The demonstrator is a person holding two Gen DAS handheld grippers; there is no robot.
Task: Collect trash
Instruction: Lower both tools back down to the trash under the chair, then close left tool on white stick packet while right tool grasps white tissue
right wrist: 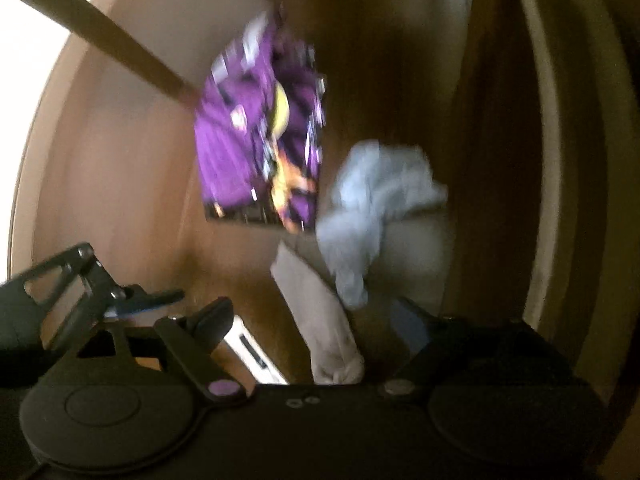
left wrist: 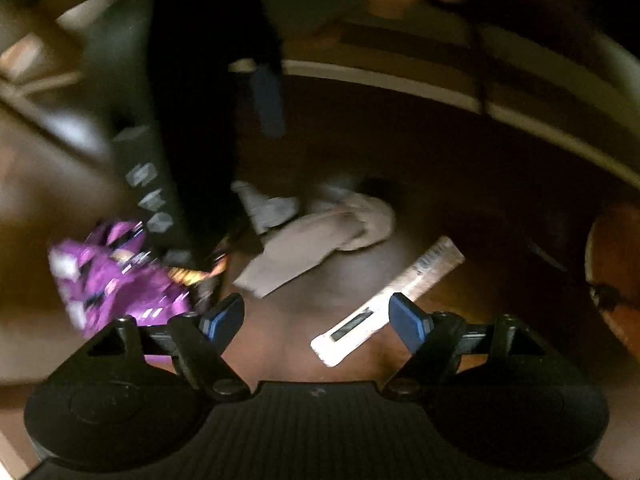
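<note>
Trash lies on a wooden floor. A purple snack bag (left wrist: 116, 280) lies at the left, a crumpled beige paper (left wrist: 316, 240) in the middle, and a long white wrapper (left wrist: 384, 304) between my left gripper's fingers' line of sight. My left gripper (left wrist: 316, 316) is open and empty just above the floor, near the wrapper. In the right wrist view, the purple bag (right wrist: 260, 140), a crumpled pale blue tissue (right wrist: 376, 208), the beige paper (right wrist: 320, 316) and the white wrapper (right wrist: 252, 352) show. My right gripper (right wrist: 316, 320) is open above the paper and tissue. Both views are blurred.
The right gripper's dark body (left wrist: 200, 120) hangs over the left part of the left wrist view. A pale baseboard (left wrist: 400, 84) curves along the far edge of the floor. A round orange object (left wrist: 616, 272) sits at the right. The left gripper (right wrist: 80, 292) shows at lower left.
</note>
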